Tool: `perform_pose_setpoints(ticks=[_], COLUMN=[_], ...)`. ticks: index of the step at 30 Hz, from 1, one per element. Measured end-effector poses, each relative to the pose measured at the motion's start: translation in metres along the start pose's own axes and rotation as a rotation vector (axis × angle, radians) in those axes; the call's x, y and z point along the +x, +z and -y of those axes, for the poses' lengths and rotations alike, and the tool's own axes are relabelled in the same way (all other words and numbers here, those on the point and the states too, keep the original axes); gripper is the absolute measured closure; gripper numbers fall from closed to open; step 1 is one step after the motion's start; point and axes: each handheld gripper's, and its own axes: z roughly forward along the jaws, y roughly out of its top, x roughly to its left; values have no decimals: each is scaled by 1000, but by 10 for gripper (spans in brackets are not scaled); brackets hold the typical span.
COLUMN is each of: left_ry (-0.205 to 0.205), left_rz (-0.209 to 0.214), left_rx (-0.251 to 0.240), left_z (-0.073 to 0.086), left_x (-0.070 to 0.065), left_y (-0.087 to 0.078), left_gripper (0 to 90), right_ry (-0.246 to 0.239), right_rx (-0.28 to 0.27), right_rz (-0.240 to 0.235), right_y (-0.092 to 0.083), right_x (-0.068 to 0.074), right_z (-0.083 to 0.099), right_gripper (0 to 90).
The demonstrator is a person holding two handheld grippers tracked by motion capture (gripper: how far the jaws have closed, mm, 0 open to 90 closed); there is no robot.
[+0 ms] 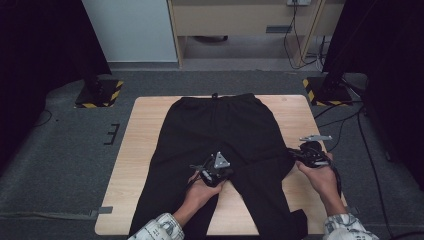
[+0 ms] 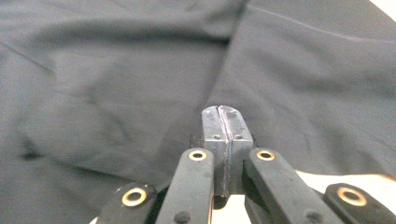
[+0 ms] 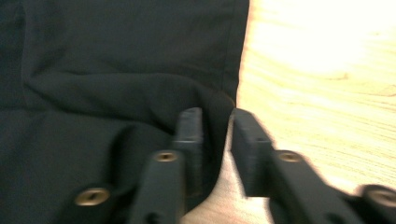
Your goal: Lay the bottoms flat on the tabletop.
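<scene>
Wood table [image 1: 145, 130], black pants [image 1: 220, 130] flat. L tool [image 2: 223, 122] pinched together at crotch; R tool [image 3: 217, 128] parted at pants edge.

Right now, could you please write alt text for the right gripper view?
The right gripper, jaws slightly apart, straddles the side edge of black trousers, a fold of cloth between them. A pale wooden table lies to the right.

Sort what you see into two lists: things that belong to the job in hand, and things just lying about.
In the job:
black trousers
left tool, shut
right tool, partly open at the trouser edge
table

Lying about:
striped stand bases
floor cables
</scene>
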Motion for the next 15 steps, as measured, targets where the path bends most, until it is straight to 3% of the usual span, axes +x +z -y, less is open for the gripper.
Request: perform_pose_setpoints(ticks=[3, 10, 13, 15], left_ry=[44, 34, 29, 33], left_rz=[2, 1, 2, 0], left_rx=[10, 3, -1, -2], left_z=[1, 2, 2, 2], left_x=[-6, -8, -7, -7], left_y=[-4, -2, -1, -1], left_gripper=[888, 886, 884, 884], right_ry=[6, -21, -57, -64], right_rx=[-23, -43, -20, -19], right_rz=[18, 28, 15, 18], right_y=[-6, -34, -28, -20], right_x=[5, 23, 36, 38], right_z=[7, 49, 64, 64], right_gripper=[536, 414, 379, 373])
